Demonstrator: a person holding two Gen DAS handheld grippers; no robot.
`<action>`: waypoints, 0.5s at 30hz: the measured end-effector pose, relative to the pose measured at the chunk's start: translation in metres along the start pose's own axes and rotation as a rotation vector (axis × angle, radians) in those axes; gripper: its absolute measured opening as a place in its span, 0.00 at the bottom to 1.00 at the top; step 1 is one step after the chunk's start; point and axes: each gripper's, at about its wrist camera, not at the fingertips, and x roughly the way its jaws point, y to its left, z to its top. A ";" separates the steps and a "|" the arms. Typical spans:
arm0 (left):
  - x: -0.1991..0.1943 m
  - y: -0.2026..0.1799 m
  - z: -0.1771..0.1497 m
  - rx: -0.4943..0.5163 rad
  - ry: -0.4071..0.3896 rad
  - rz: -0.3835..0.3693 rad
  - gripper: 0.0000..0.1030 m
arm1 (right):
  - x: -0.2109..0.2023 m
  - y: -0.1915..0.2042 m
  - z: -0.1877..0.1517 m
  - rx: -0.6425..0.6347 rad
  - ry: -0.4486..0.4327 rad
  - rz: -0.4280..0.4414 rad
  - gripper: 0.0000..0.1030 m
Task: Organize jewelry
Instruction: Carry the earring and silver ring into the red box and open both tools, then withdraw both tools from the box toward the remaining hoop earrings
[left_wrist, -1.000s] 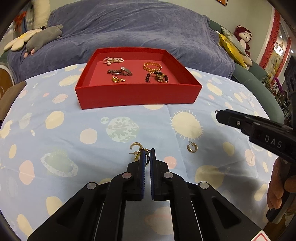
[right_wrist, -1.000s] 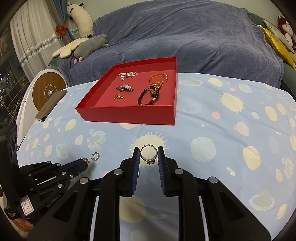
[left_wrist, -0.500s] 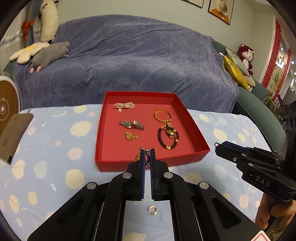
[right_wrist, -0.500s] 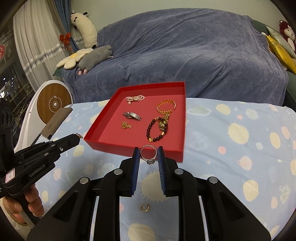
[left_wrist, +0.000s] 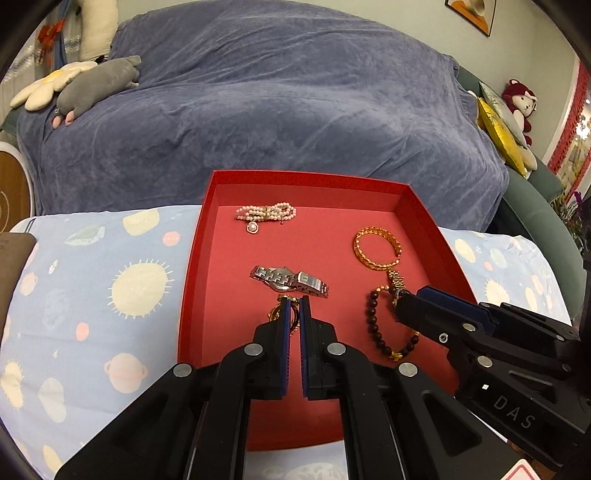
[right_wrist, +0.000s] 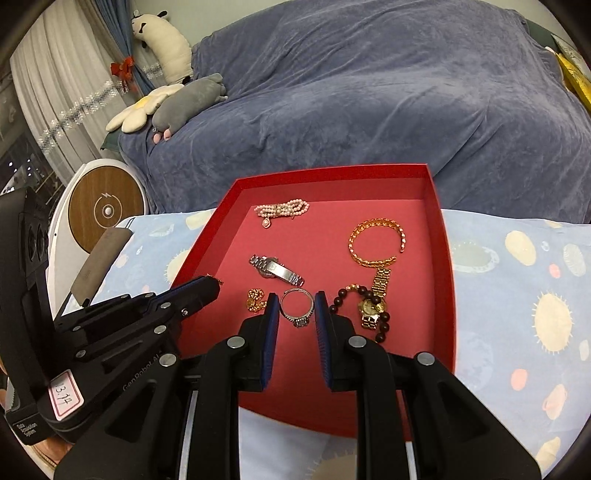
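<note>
A red tray (left_wrist: 192, 280) (right_wrist: 445, 258) holds a pearl necklace (left_wrist: 266, 214), a silver watch (left_wrist: 290, 280), a gold bangle (left_wrist: 376, 249) and a dark bead bracelet (left_wrist: 373, 321). My left gripper (left_wrist: 294, 304) is shut on a gold earring (left_wrist: 291, 316) over the tray, just in front of the watch. My right gripper (right_wrist: 297, 302) is shut on a silver ring (right_wrist: 296, 308) over the tray, between a gold chain piece (right_wrist: 255, 300) and a gold watch (right_wrist: 371, 306). The right gripper also shows in the left wrist view (left_wrist: 410, 297), and the left gripper in the right wrist view (right_wrist: 210, 286).
The tray sits on a light blue cloth with sun and planet prints (left_wrist: 110, 295). A sofa under a purple-blue cover (left_wrist: 277, 110) stands behind, with plush toys (left_wrist: 96, 83) on it. A round wooden device (right_wrist: 105, 212) stands at left.
Both grippers have risen from the cloth and moved forward over the red tray, the left with the earring, the right with the ring. A second gold earring left on the cloth has dropped out of view.
</note>
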 end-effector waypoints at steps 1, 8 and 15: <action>0.003 0.001 0.000 -0.004 0.004 -0.001 0.02 | 0.004 0.001 0.001 -0.003 0.006 0.003 0.18; 0.009 0.011 0.002 -0.032 0.014 -0.006 0.09 | 0.009 0.002 0.002 -0.015 0.006 0.005 0.21; -0.027 0.014 -0.001 -0.061 -0.011 -0.010 0.25 | -0.044 0.001 -0.004 -0.017 -0.042 0.003 0.21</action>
